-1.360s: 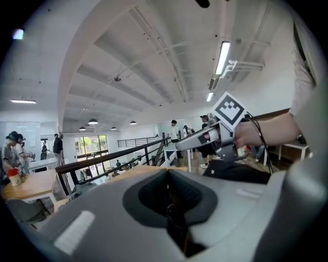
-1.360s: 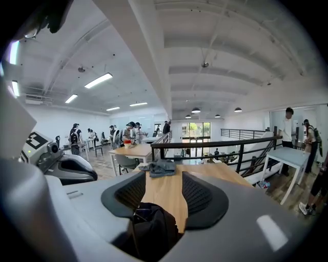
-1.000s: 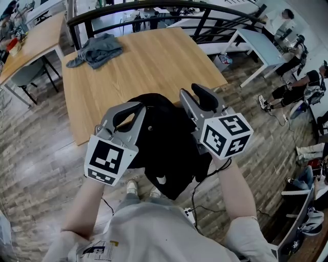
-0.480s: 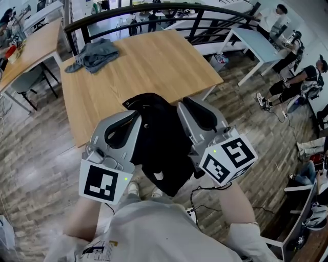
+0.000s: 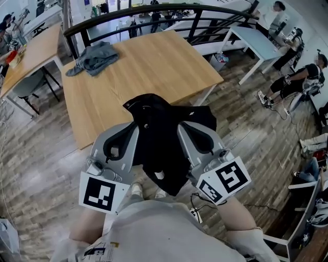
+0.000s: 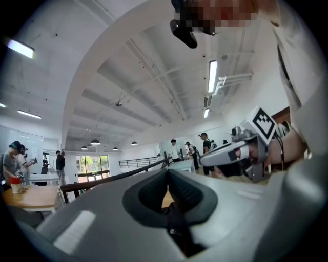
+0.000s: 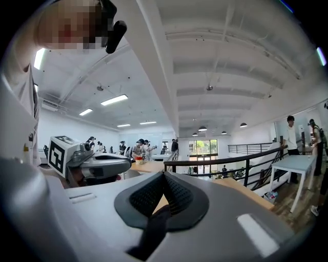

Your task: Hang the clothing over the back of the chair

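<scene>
Right claw [image 5: 190,130] has just closed, pinching the black garment [image 5: 163,148]; left claw [image 5: 128,134] clamped on it too. Garment hangs between them, tabletop [image 5: 154,61] at 12 o'clock. Keep both pinches level, spread; chair back unseen.

Large wooden table [image 5: 154,66] ahead, with a crumpled grey garment [image 5: 95,55] near its far left corner. Black railing [image 5: 154,9] runs behind it. Second wooden table [image 5: 31,43] at left, white table [image 5: 256,41] at right. People [image 5: 294,82] sit at far right. Wood-plank floor [image 5: 46,153]; a white power strip [image 5: 196,215] lies on it.
</scene>
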`<action>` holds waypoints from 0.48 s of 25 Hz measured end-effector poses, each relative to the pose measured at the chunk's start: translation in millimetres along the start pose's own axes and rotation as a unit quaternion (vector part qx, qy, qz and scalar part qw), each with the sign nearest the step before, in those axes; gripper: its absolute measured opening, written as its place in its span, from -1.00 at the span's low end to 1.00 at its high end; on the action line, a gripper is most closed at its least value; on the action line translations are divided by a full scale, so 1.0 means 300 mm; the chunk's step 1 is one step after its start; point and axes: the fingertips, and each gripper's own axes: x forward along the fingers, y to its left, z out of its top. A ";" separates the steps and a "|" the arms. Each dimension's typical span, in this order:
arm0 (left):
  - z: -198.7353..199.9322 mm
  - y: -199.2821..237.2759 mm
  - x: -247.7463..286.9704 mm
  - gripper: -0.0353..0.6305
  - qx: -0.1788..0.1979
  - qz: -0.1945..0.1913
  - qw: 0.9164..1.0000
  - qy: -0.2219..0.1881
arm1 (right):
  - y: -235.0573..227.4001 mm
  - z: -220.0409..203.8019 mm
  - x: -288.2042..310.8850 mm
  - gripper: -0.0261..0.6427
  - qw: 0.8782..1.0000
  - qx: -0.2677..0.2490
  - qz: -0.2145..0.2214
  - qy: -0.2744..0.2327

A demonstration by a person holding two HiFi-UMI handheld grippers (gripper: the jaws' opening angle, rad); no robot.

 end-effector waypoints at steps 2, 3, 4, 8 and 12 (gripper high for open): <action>-0.022 -0.025 -0.012 -0.89 0.000 -0.007 1.000 0.008 | 0.018 -0.039 -0.024 -0.92 1.000 0.003 -0.001 0.008; -0.032 -0.037 -0.016 -0.89 0.001 -0.011 1.000 0.012 | 0.025 -0.055 -0.036 -0.92 1.000 0.008 -0.001 0.012; -0.042 -0.046 -0.019 -0.89 0.002 -0.014 1.000 0.016 | 0.029 -0.070 -0.044 -0.92 1.000 0.012 -0.002 0.015; -0.077 -0.072 -0.042 -0.89 -0.004 -0.021 1.000 0.016 | 0.036 -0.121 -0.063 -0.92 0.999 0.016 -0.006 0.028; -0.115 -0.090 -0.043 -0.89 -0.012 -0.026 0.999 0.031 | 0.050 -0.132 -0.081 -0.92 1.000 0.008 -0.010 0.027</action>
